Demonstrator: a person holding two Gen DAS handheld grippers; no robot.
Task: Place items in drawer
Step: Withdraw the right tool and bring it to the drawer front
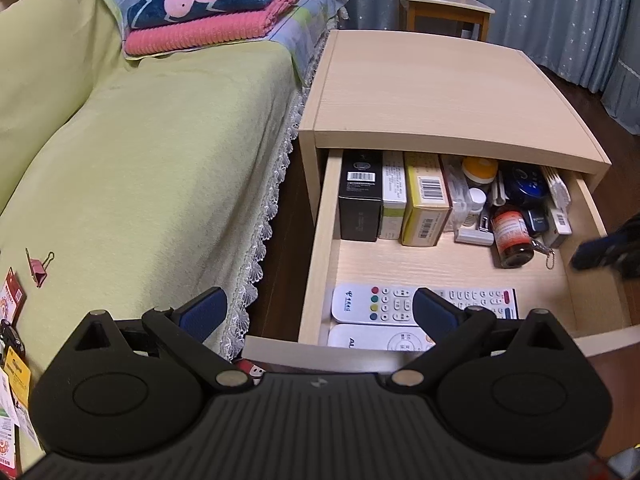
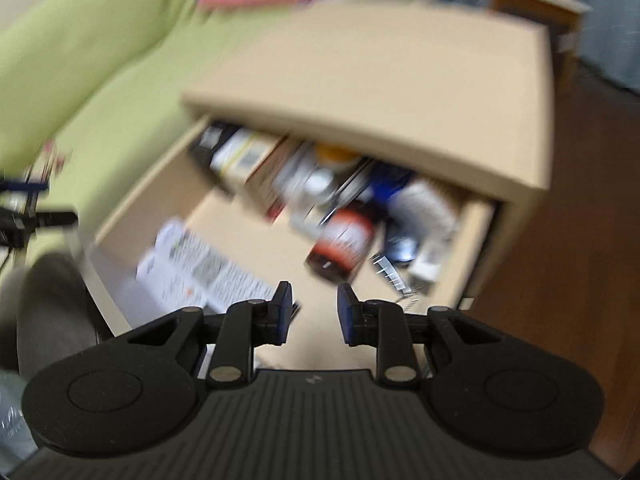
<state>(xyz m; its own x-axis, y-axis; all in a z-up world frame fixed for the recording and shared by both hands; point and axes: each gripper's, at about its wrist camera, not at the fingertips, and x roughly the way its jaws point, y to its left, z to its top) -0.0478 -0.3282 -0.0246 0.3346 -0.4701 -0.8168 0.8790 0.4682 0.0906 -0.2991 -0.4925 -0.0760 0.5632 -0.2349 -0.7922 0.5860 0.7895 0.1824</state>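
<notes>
Hovering above the drawer [image 1: 320, 216], both hand-held grippers gape empty: left [image 1: 320, 312] wide, right [image 2: 312, 312] narrower.

The nightstand [image 1: 440, 92] stands right of the bed [image 1: 140, 168], its drawer [image 1: 316, 240] pulled out. Boxes [image 1: 394, 208] line the drawer's back left, bottles [image 1: 512, 236] back right, two remotes [image 1: 424, 304] lie in front. Folded blankets [image 1: 212, 16] rest on the bed.

Lower white remote [image 1: 380, 340]: "AU" partly legible. Barcodes on black box [image 1: 360, 200], yellow box [image 1: 426, 208]; print unreadable.
</notes>
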